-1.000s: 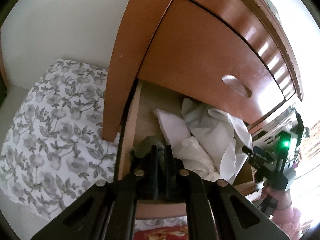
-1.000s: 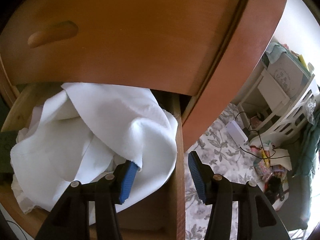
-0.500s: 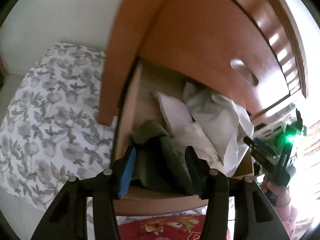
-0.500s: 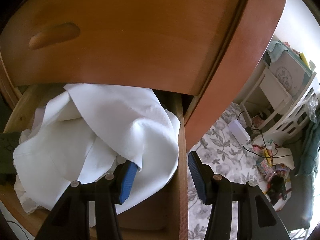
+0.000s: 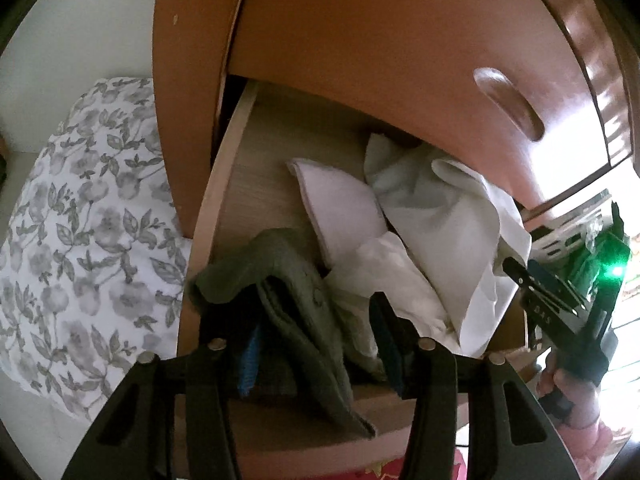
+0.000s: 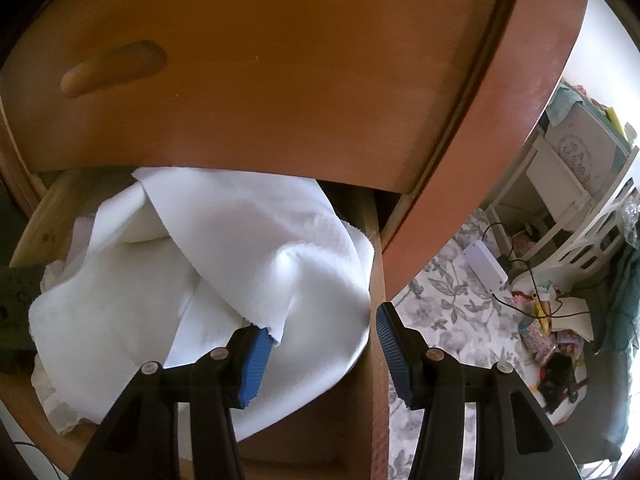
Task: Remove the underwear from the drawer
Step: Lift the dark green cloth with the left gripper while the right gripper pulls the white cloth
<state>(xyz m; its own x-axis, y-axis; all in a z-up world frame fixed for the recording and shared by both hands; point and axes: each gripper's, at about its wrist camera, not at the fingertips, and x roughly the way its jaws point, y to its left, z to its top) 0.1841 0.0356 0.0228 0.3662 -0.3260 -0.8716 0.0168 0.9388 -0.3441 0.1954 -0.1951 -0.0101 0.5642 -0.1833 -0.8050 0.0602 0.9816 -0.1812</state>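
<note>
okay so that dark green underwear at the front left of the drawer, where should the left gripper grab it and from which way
Grip the raised fold of the dark green underwear, the thick ridge bunched near the drawer front. Come from above, angled down over the front edge, as the left gripper does: its jaws are closing with that fold between them. The ridge stands clear of the white cloth beside it, so little else should get pinched.

"DAS" on right hand-held gripper (image 5: 550, 304)
</note>
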